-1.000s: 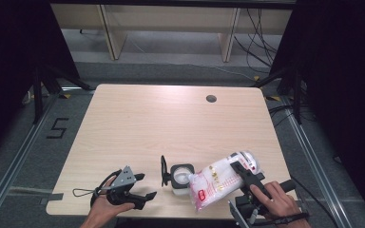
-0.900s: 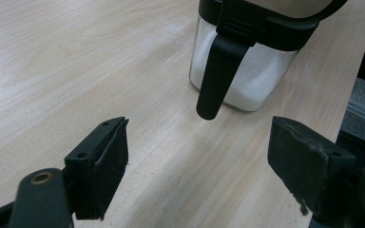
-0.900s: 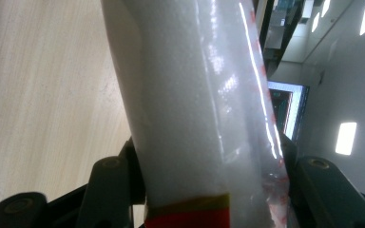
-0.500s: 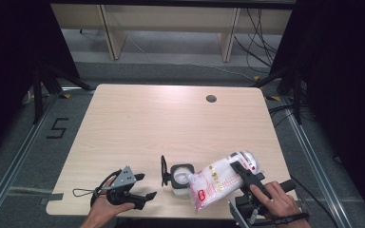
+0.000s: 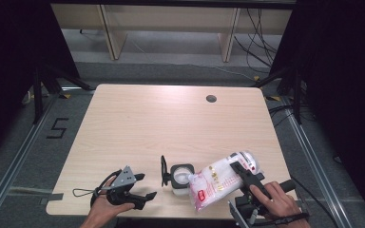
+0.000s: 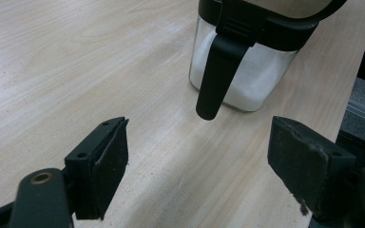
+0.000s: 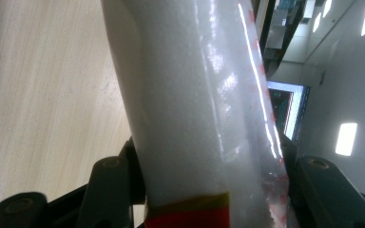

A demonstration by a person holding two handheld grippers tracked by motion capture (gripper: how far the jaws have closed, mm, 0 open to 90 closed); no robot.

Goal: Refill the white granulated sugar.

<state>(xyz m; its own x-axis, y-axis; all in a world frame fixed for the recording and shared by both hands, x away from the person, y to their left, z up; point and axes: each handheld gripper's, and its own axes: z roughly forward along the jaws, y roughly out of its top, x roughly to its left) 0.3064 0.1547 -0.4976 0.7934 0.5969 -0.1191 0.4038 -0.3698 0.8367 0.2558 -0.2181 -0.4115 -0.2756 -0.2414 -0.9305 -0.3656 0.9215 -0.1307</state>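
A clear plastic bag of white grains with red print (image 5: 218, 183) is tipped over a small clear square jar with a black rim and black flip lid (image 5: 180, 176). The jar stands on the pale wooden table (image 5: 171, 123), close to the near edge and about in the middle. The bag's low corner rests right at the jar's open top, and the bag slopes up and to the right.

The right gripper (image 5: 247, 176) has its jaws squeezed tight on the bag. In the right gripper view the bag (image 7: 195, 95) stands between the two jaws and hides most of the table behind it.

The left gripper (image 5: 140, 190) sits near the left of the jar, not touching it. Its jaws are wide apart with nothing between them. In the left gripper view the jar (image 6: 247, 61) is straight ahead, with white grains inside and its black lid hanging down the side. Nothing lies between this gripper and the jar.

Far back on the table is a small dark round hole (image 5: 211, 99).
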